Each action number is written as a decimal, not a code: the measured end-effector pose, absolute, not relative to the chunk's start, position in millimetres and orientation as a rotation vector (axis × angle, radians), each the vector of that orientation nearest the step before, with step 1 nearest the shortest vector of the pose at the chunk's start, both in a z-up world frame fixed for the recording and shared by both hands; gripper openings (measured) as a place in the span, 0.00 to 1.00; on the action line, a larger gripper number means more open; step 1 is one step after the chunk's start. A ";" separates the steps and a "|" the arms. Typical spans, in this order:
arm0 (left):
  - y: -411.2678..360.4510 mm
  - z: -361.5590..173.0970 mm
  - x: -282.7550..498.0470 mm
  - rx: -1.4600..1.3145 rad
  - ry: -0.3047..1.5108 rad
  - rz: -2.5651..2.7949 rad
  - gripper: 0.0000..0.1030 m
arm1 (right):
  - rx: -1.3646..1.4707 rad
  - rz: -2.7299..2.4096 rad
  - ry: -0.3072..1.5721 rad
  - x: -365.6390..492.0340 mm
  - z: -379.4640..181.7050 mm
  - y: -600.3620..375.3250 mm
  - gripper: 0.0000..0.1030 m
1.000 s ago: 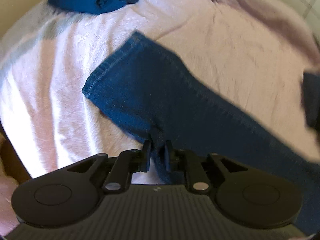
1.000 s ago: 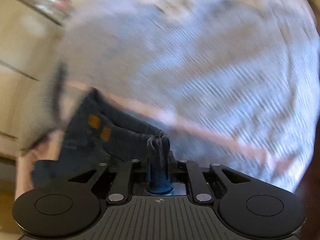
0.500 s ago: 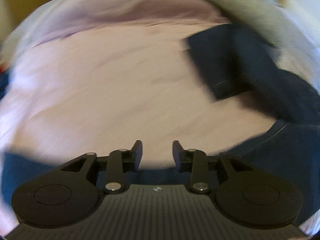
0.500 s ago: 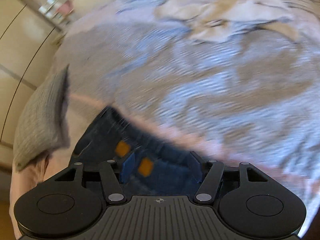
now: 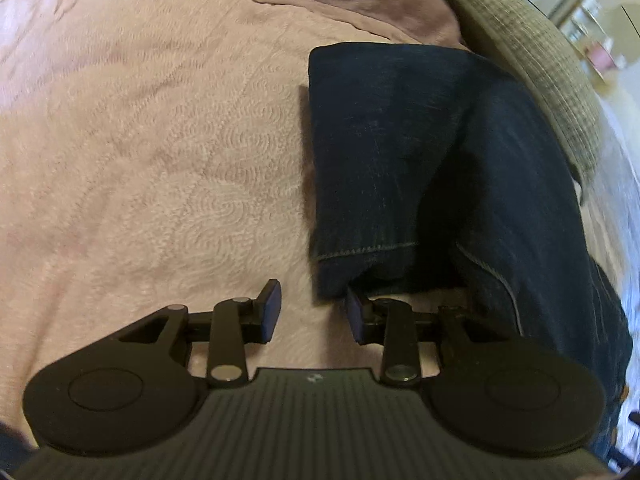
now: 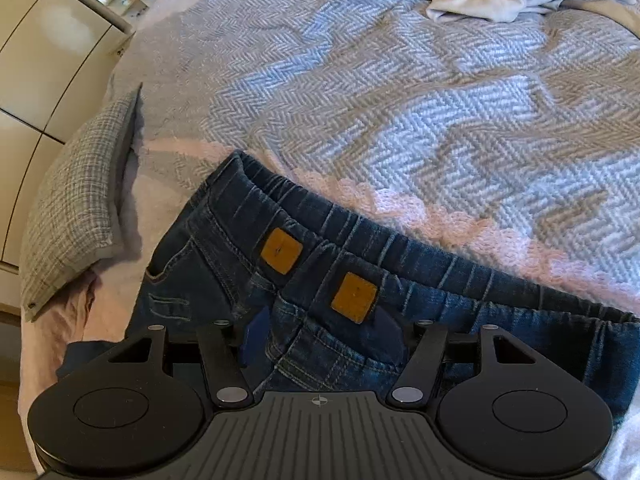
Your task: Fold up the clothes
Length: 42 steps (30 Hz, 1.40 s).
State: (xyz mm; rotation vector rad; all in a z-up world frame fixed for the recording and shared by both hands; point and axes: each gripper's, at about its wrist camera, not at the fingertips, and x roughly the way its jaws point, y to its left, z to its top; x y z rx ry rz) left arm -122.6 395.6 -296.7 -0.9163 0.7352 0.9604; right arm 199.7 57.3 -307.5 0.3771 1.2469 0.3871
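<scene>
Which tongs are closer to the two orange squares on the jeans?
The right tongs. They hang open just below the orange squares at the waistband. The left tongs are open at the folded leg hem, where no squares show.

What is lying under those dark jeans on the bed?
The jeans lie on a pink quilted cover; in the right view their waistband edge meets a grey-blue herringbone blanket. Whatever is directly beneath the denim stays hidden.
</scene>
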 end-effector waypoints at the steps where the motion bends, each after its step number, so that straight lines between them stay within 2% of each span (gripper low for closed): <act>1: 397.6 -299.3 -119.4 -0.926 0.721 0.963 0.27 | 0.372 0.385 1.243 201.1 -309.7 59.8 0.61; 2: 399.7 -301.2 -116.5 -0.940 0.709 0.963 0.23 | 0.363 0.381 1.237 202.2 -311.3 63.4 0.63; 4: 404.9 -301.9 -111.5 -0.968 0.688 0.944 0.05 | 0.343 0.377 1.224 204.8 -314.2 70.0 0.66; 5: 405.7 -297.6 -110.6 -0.937 0.697 0.950 0.02 | 0.331 0.383 1.215 206.3 -314.6 72.8 0.66; 9: 401.4 -262.1 -117.0 -0.685 0.742 1.016 0.02 | 0.292 0.381 1.198 212.1 -316.3 84.6 0.66; 16: 396.5 -96.9 -196.3 -0.197 0.580 1.209 0.05 | 0.288 0.332 1.244 221.0 -320.3 93.5 0.66; 19: 364.2 -91.5 -181.5 0.235 0.717 1.170 0.06 | 0.240 0.327 1.250 218.9 -323.0 102.8 0.67; 21: 351.9 -111.7 -173.5 0.337 0.824 1.140 0.07 | 0.199 0.324 1.248 217.1 -324.6 109.4 0.70; 23: 359.7 -137.2 -186.2 0.085 0.864 1.138 0.08 | 0.160 0.336 1.239 214.9 -326.7 115.5 0.73; 25: 378.8 -166.1 -214.9 -0.318 0.885 1.153 0.08 | 0.133 0.355 1.237 214.4 -326.7 117.7 0.74; 29: 396.3 -192.9 -290.5 -0.974 0.612 1.255 0.09 | 0.122 0.392 1.251 216.4 -327.6 113.7 0.74; 30: 401.5 -194.6 -304.3 -1.046 0.546 1.286 0.09 | 0.134 0.395 1.254 218.0 -328.2 110.8 0.74; 31: 409.0 -196.2 -316.5 -1.103 0.486 1.319 0.14 | 0.148 0.391 1.256 218.3 -328.5 108.4 0.74; 32: 416.5 -197.9 -328.7 -1.160 0.426 1.350 0.24 | 0.163 0.386 1.257 218.5 -328.7 106.2 0.74; 33: 423.8 -200.6 -339.1 -1.209 0.376 1.384 0.28 | 0.175 0.374 1.254 217.8 -328.3 105.4 0.74; 35: 434.7 -208.1 -362.8 -1.304 0.262 1.473 0.32 | 0.167 0.352 1.245 215.7 -327.1 109.2 0.74; 37: 443.0 -219.5 -380.2 -1.405 0.137 1.493 0.33 | 0.145 0.338 1.234 213.0 -325.8 114.1 0.74; 39: 452.2 -235.0 -388.2 -1.496 0.095 1.492 0.37 | 0.116 0.344 1.222 209.6 -325.4 117.0 0.74; 40: 457.3 -243.2 -390.1 -1.541 0.099 1.492 0.36 | 0.102 0.348 1.216 207.4 -325.1 117.8 0.74; 42: 467.0 -254.9 -390.6 -1.571 0.120 1.498 0.26 | 0.096 0.351 1.209 203.9 -324.3 116.8 0.74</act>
